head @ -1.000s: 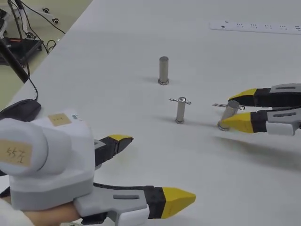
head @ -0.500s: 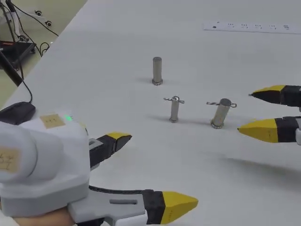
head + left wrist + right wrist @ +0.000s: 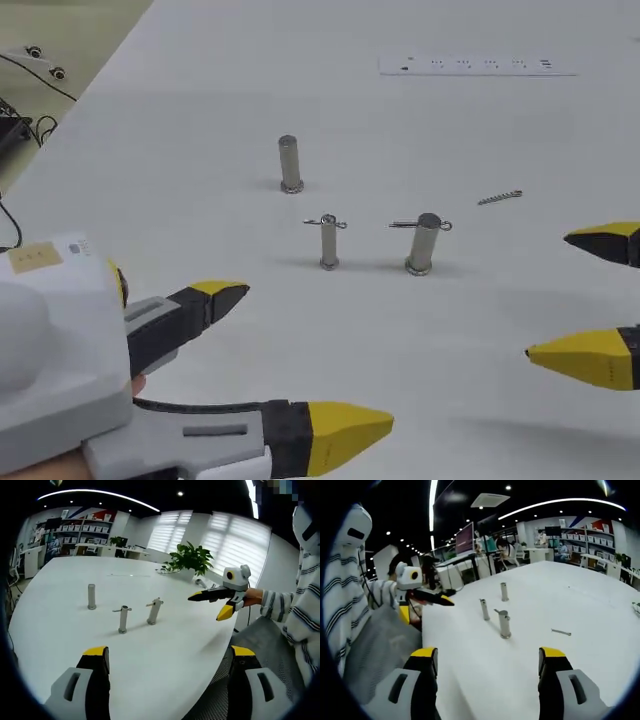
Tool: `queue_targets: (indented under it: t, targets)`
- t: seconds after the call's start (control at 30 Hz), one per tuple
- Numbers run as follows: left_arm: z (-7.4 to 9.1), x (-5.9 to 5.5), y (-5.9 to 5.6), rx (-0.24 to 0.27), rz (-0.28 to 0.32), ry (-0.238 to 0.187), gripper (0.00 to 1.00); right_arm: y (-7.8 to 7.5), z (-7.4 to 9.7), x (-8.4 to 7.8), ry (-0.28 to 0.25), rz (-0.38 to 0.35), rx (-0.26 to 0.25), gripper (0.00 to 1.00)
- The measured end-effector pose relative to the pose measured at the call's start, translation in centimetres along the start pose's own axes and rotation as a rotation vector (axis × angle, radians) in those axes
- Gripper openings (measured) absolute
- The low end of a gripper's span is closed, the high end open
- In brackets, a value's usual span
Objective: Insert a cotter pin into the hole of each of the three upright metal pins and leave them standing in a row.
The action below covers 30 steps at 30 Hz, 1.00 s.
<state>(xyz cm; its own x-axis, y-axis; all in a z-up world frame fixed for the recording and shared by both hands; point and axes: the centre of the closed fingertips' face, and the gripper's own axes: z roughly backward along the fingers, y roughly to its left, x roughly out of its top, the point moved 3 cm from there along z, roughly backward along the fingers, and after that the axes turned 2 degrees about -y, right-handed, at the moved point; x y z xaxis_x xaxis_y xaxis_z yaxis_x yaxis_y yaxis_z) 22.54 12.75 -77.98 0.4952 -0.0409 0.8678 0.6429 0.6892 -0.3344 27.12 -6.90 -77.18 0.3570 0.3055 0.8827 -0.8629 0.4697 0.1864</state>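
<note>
One loose cotter pin point(image 3: 499, 197) | lying beyond right tool point(image 3: 547, 295) | apparently well apart

light: bright, even, from ceiling strip lights point(image 3: 560, 501) and blinded windows point(image 3: 235, 545) | shadows: soft and faint, grey smears beside the pins point(image 3: 329, 243) on the white surface point(image 3: 200, 150) | glare: far surface washes pale | focus: head view sharp, no motion blur | distortion: gripper views bow strongly toward their edges, where the room goes dim
</note>
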Motion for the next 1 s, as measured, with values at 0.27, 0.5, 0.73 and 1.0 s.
queue_targets:
  t: [0.27,0.5,0.73,1.0]
  targets:
    - [-0.2,0.2,0.3,-0.008,0.000,0.013,0.99,0.7,1.1,-0.5,-0.046,-0.078,-0.039,0.95]
    - [-0.2,2.1,1.6,0.025,-0.036,-0.024,0.99,0.7,1.0,-1.4,-0.029,-0.152,-0.052,1.00]
    - [-0.6,5.4,3.8,0.064,-0.057,-0.101,0.97,1.1,0.9,-1.9,-0.032,-0.171,-0.050,1.00]
    - [-2.0,10.5,6.7,0.115,-0.099,-0.204,0.91,1.1,1.1,-2.6,0.013,-0.153,-0.059,1.00]
